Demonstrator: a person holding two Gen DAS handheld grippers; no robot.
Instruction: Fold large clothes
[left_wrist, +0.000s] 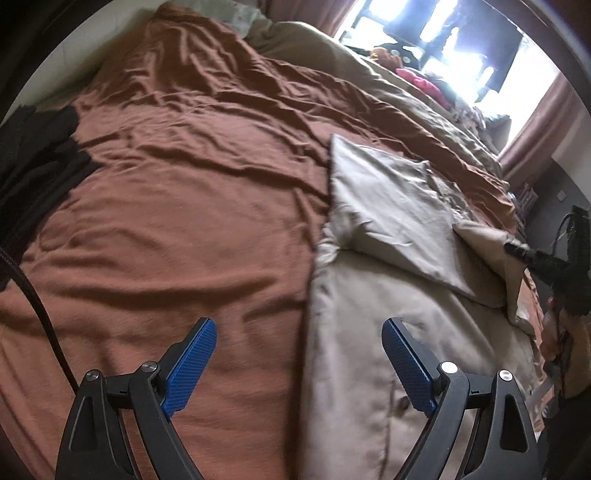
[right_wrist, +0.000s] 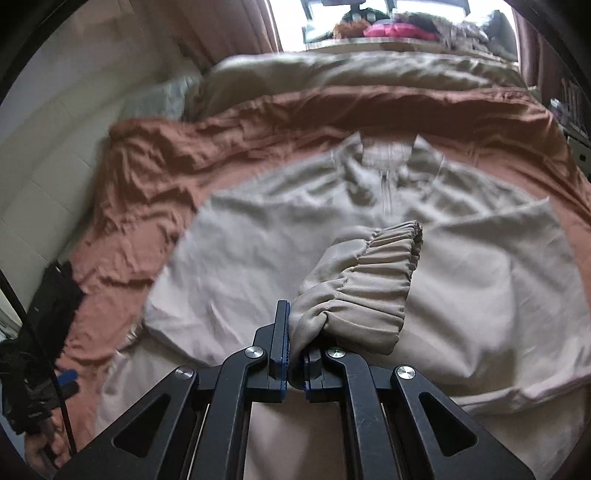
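Blue-padded fingers of the left gripper are seen nearest the lens in the left wrist view, spread wide apart with nothing between them. Below the left finger, a rust-brown bedsheet is spread in wrinkles across the bed. At the far left edge of that view, a black garment is bunched on the sheet, and a dark cable is trailed past it. Under the right finger, a beige jacket is laid on the sheet, with one part folded over itself into a flat panel. At the right edge, the right gripper is seen clamped on the jacket's edge, which is lifted off the bed there. Beyond the bed, a bright window is flanked by a reddish curtain.

In the right wrist view, the black garment is shown again at the far left, with a hand partly caught at the lower left corner. The brown bedsheet is seen around the jacket, which is laid flat with its collar toward the window. At centre, the right gripper is closed tight on the sleeve, and the elastic gathered cuff is held up over the jacket's body. A tan duvet is heaped behind the sheet.
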